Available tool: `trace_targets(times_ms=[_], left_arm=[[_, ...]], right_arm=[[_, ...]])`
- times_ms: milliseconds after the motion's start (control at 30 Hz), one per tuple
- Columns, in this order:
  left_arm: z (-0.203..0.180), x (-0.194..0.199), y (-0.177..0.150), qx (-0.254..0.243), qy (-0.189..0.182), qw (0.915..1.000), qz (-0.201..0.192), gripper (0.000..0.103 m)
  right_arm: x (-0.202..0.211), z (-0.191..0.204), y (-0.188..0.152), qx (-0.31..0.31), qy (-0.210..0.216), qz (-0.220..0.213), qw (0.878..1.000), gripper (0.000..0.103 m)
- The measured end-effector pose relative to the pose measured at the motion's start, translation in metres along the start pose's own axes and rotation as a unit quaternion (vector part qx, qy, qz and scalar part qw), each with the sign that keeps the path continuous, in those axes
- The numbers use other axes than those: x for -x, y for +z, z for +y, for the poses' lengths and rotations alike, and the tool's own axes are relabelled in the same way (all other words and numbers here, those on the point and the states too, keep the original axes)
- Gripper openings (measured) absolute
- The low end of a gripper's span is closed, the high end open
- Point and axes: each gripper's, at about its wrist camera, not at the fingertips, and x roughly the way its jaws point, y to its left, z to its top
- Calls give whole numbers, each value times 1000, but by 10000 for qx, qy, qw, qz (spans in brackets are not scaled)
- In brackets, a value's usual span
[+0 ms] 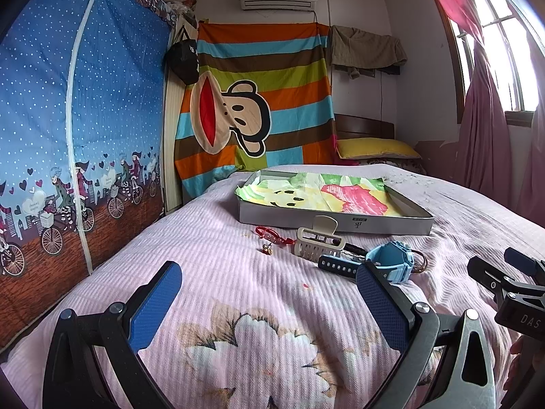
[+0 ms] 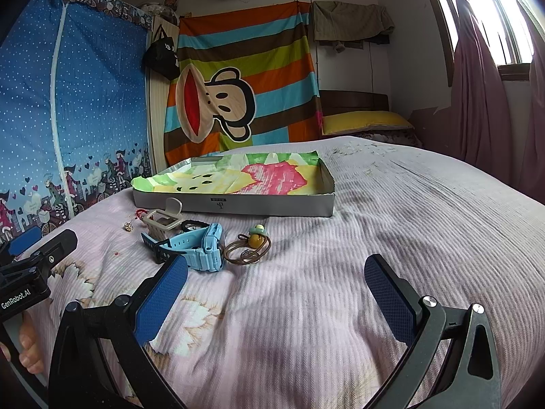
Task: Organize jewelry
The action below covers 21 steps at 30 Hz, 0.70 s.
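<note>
Here the jewellery lies in a loose cluster on the pink ribbed bedspread (image 2: pixel 340 238), just in front of the near wall of the shallow grey cardboard tray (image 2: pixel 238 206) lined with bright painted paper, which looks empty.

Both claws hover low over the bedspread with their blue-padded fingers spread wide and nothing between them: the left gripper (image 1: pixel 269 301) near the left of the cluster, the right gripper (image 2: pixel 276 294) near its right.

- The pale blue plastic wristwatch (image 2: pixel 201 250) lies nearest the right gripper's left finger.
- The brown wire bangles carrying a yellow bead (image 2: pixel 248 248) lie just beside the watch, on its right.
- The cream plastic hair claw (image 1: pixel 318 240), the red cord bracelet (image 1: pixel 272 235) and a small gold earring (image 1: pixel 266 248) lie toward the tray's left end.

Probably the first pick is at hand. The watch seems the easiest start: bulky and stiff. Pinch across its case, not the strap, lift clear of the tray's wall, then set it down inside. The bangles lie flat, so a finger must slip under their edge; the soft bedspread may bunch up.
</note>
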Motion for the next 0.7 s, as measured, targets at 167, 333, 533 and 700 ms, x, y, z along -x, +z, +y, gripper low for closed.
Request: trace_targets(times_ms=[167,333,533,700], left_arm=[[0,1,1,19,-13,10000,5,103],[-1,1,4,26,-51,10000,19,103],[-3,-6,12,-13,-167,9997,161,103],[-9,-21,18,-175,-320,9986,380,103]], right_arm=[[2,0,1,-7,-17,-29,10000,102],[1,-1,2,1,34,-41,10000,102],[-1,0,8,124,121,-84,9998,102],[-4,-5,15,123,216,-104,9996,102]])
